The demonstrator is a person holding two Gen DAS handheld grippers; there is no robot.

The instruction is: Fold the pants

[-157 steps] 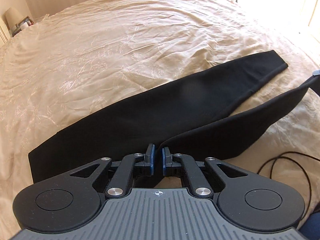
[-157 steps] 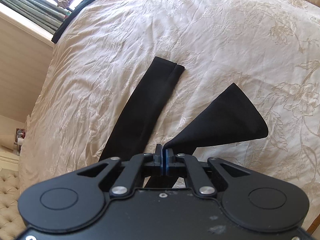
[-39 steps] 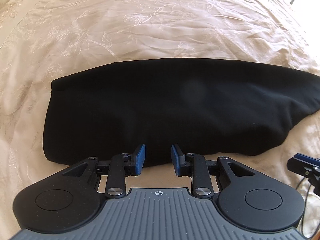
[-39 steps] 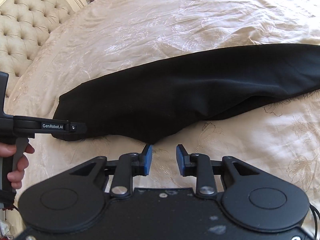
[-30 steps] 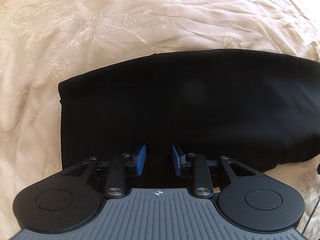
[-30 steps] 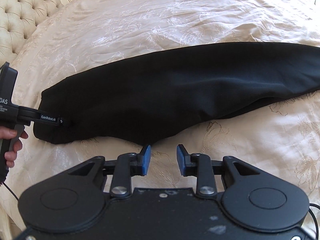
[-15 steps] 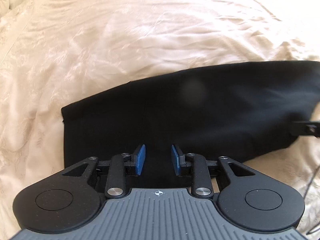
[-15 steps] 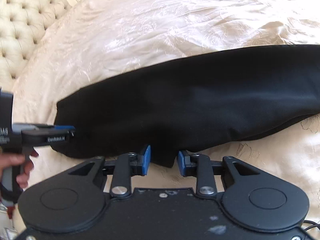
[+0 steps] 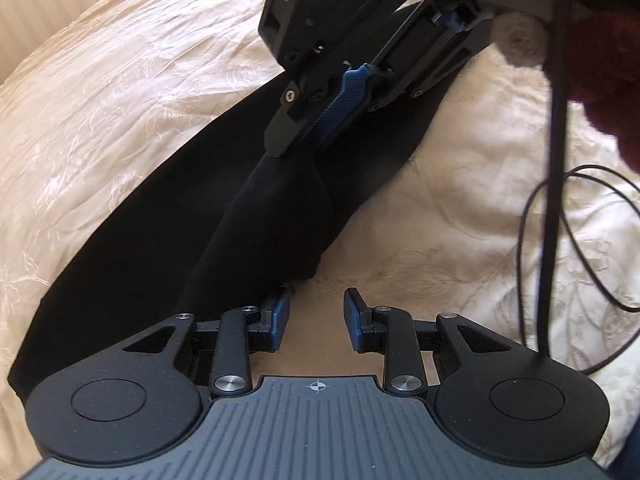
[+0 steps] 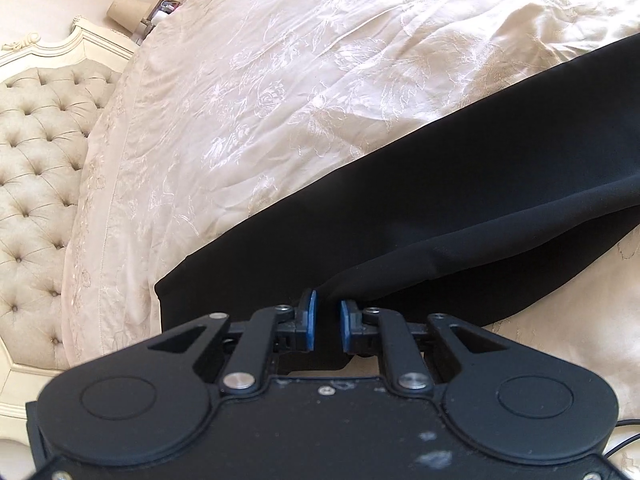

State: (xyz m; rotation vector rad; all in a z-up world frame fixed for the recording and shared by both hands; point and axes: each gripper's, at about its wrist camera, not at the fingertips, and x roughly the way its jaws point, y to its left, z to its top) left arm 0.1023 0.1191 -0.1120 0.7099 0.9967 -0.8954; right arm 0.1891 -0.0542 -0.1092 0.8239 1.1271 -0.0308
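The black pants [image 9: 168, 216] lie on the cream bedspread with one leg laid over the other. My left gripper [image 9: 316, 316] is open and empty, just in front of the pants' near edge. My right gripper [image 10: 325, 322] has its jaws partly closed around a raised fold of the pants [image 10: 440, 256] at the crotch edge, with fabric between the pads. In the left wrist view the right gripper [image 9: 296, 136] comes down from above and lifts a ridge of the black cloth.
The cream embroidered bedspread [image 9: 120, 92] spreads all around. A tufted headboard [image 10: 36, 152] and a lamp [image 10: 126, 10] stand at the left in the right wrist view. A black cable [image 9: 560, 216] loops on the bedspread to the right.
Both grippers were open over the flat pants. Now the right gripper has closed in on the near edge and lifted a fold, and the left gripper has swung toward it.
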